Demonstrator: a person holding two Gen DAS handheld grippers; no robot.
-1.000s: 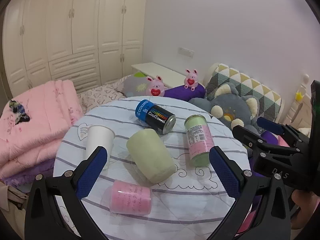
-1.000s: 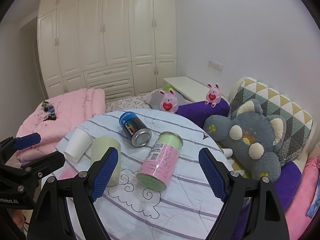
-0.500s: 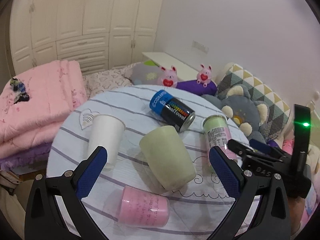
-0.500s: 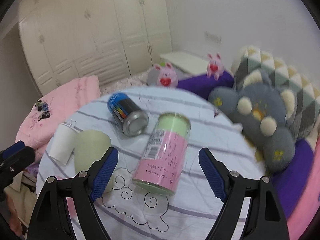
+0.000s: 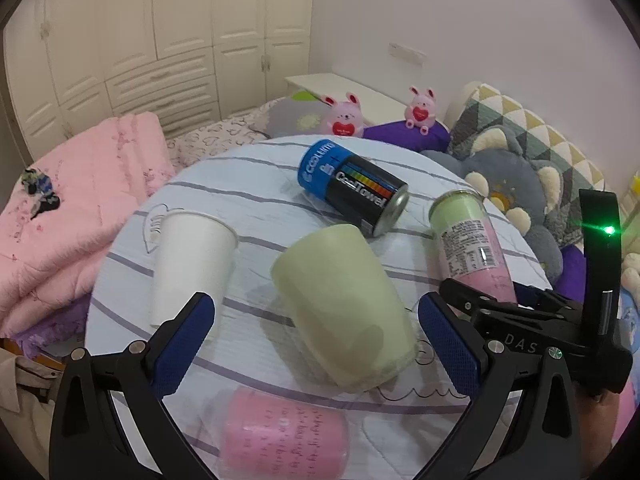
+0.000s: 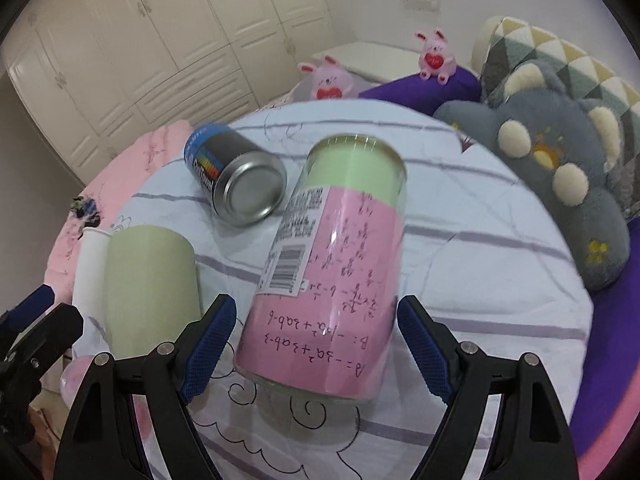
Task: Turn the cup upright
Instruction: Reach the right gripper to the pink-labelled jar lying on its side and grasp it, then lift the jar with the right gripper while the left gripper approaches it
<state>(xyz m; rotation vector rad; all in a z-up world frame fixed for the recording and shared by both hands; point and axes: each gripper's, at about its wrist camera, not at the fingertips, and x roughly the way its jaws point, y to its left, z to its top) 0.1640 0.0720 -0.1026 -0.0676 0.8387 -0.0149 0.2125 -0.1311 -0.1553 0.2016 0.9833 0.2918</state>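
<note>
While the left claw (image 5: 316, 332) stays spread around the pale green cup (image 5: 344, 308), which sits mouth-down at the middle of the round worktop (image 5: 248, 200), nothing is pinched. The right claw (image 6: 316, 340) is also spread, its fingers either side of a pink and green jar (image 6: 332, 264) lying on its side. A white cup (image 5: 188, 264) sits at 9 o'clock of the green cup, a can (image 5: 352, 186) at 12.

left claw (image 5: 316, 332) spread wide, right claw (image 6: 316, 340) spread wide, both angled downward, neither gripping
</note>
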